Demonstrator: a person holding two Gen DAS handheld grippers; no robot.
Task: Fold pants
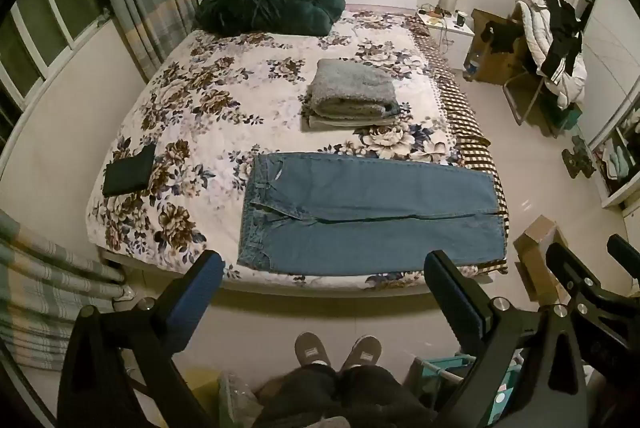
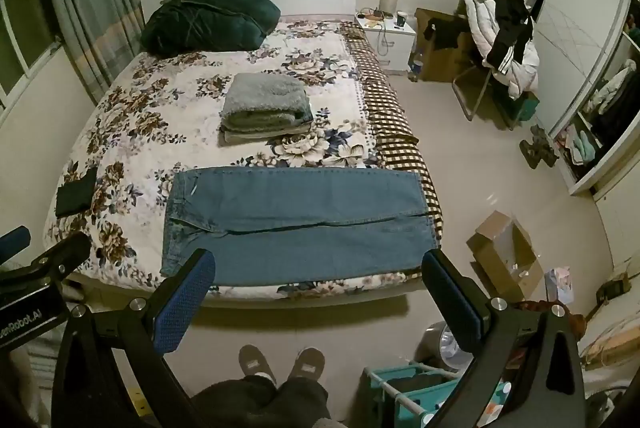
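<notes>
Blue jeans (image 1: 368,212) (image 2: 296,220) lie flat across the near end of the floral bed, waist at the left, both legs stretched to the right, side by side. My left gripper (image 1: 324,268) hangs open above the bed's near edge, clear of the denim, nothing between its blue pads. My right gripper (image 2: 320,268) is likewise open and empty, held above the jeans' near edge. Part of the right gripper shows at the right of the left wrist view, and part of the left gripper at the left of the right wrist view.
On the bed (image 1: 224,116) sit a folded grey blanket (image 1: 352,94), a folded black garment (image 1: 128,172) and a dark green duvet (image 1: 268,2). A person's slippered feet (image 1: 336,350) stand at the bed's foot. A cardboard box (image 2: 504,256), a clothes-laden chair (image 2: 500,44) and a wardrobe (image 2: 580,68) fill the right.
</notes>
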